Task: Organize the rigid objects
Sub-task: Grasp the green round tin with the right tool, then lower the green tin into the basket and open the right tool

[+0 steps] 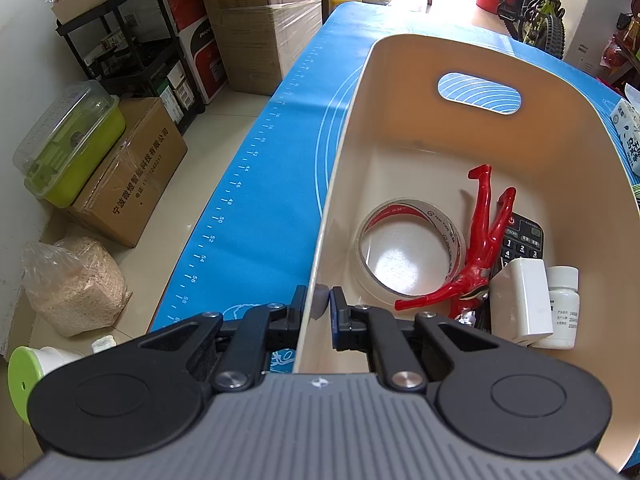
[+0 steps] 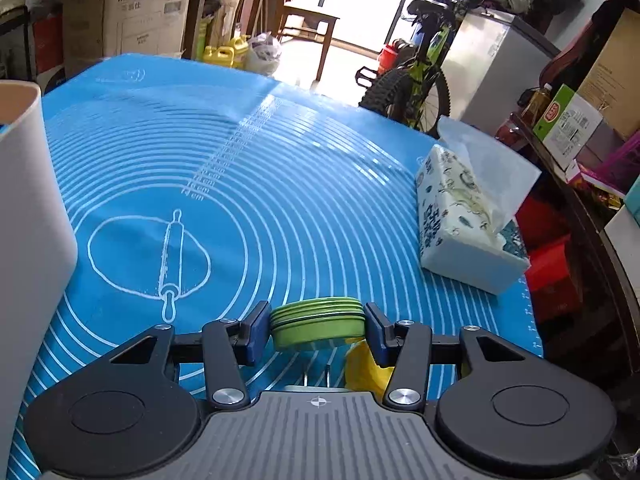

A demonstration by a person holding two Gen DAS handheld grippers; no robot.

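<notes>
My left gripper is shut on the near left wall of a cream storage bin, one finger outside and one inside. In the bin lie a roll of clear tape, a red figurine, a black remote, a white adapter block and a white pill bottle. My right gripper is shut on a flat round green tin, held above the blue mat. A yellow object lies under the tin. The bin's outer wall shows at the left of the right wrist view.
A tissue box stands on the mat at the right; its corner shows in the left wrist view. Cardboard boxes, a shelf cart and a sack sit on the floor left of the table. A bicycle stands beyond the far edge.
</notes>
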